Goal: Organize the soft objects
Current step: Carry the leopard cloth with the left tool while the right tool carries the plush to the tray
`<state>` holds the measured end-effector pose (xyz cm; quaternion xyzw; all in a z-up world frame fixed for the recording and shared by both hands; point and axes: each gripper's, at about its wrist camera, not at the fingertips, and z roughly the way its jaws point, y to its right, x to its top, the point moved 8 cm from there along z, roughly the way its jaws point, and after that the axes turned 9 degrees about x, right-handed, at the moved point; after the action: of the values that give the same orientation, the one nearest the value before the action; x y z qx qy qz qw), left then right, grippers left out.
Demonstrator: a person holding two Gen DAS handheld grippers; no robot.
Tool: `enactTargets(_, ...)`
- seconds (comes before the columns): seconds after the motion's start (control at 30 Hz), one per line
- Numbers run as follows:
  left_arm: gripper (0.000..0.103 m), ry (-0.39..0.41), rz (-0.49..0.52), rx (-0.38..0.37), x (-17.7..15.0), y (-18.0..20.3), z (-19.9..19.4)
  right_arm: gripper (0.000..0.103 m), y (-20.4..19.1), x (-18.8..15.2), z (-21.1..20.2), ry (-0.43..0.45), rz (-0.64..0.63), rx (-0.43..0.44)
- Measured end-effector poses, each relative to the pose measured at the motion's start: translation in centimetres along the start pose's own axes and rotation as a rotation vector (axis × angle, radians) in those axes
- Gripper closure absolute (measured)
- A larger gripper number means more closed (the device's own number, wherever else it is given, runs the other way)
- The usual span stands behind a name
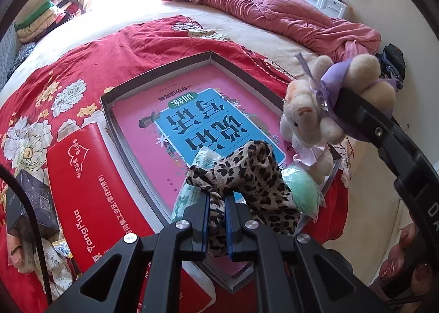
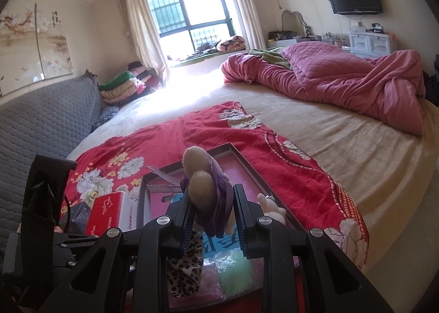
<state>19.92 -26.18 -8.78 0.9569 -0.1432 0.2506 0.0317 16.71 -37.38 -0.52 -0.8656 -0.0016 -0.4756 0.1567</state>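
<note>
My left gripper (image 1: 218, 200) is shut on a leopard-print cloth (image 1: 247, 173), which drapes over the near corner of a shallow grey box (image 1: 107, 110) holding a pink and blue book (image 1: 175, 126). Two mint-green wrapped soft items (image 1: 301, 189) lie under and beside the cloth. My right gripper (image 2: 211, 206) is shut on a cream plush toy in a purple dress (image 2: 203, 184), held above the box's right side; in the left wrist view the plush toy (image 1: 310, 118) hangs from the right gripper's black fingers (image 1: 365, 118). The leopard-print cloth (image 2: 186, 266) shows below it.
The box sits on a red flowered blanket (image 1: 82, 66) spread over a large bed (image 2: 356, 154). A red packet (image 1: 90, 189) and a dark small box (image 1: 33, 203) lie left of the grey box. A crumpled pink quilt (image 2: 343, 85) lies at the far side. A grey headboard (image 2: 41, 121) runs along the left.
</note>
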Motion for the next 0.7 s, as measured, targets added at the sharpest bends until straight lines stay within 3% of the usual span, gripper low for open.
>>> enactTargets(0.27,0.093,-0.005,-0.006,-0.004,0.0,-0.1,0.2,0.076,0.6,-1.2,1.8,-0.042,-0.063,-0.055)
enactTargets(0.43,0.093,-0.009,-0.007,-0.007,0.0,-0.2,0.4,0.076,0.9,-1.7,3.0,-0.067,-0.073,-0.053)
enactTargets(0.7,0.093,-0.017,-0.02,-0.009,0.1,-0.6,0.6,0.075,1.1,-4.1,5.3,-0.177,-0.07,-0.026)
